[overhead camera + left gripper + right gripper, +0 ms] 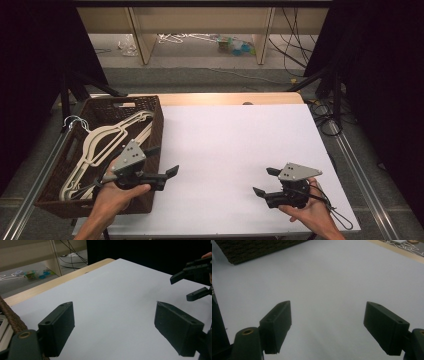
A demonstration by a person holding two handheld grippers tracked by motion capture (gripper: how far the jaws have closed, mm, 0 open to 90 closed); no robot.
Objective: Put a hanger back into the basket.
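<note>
Jaws spread on both our left gripper (161,161) and right gripper (263,181), we judge reaching for the hangers (102,142) in the basket (155,107) comes next.

a lab-like recording space: black curtains (30,75) hang beyond the left gripper (162,161) and the right gripper (265,181), loose cables (292,45) trail on the floor ahead, and a white-covered desk (240,150) lies beneath them.
</note>
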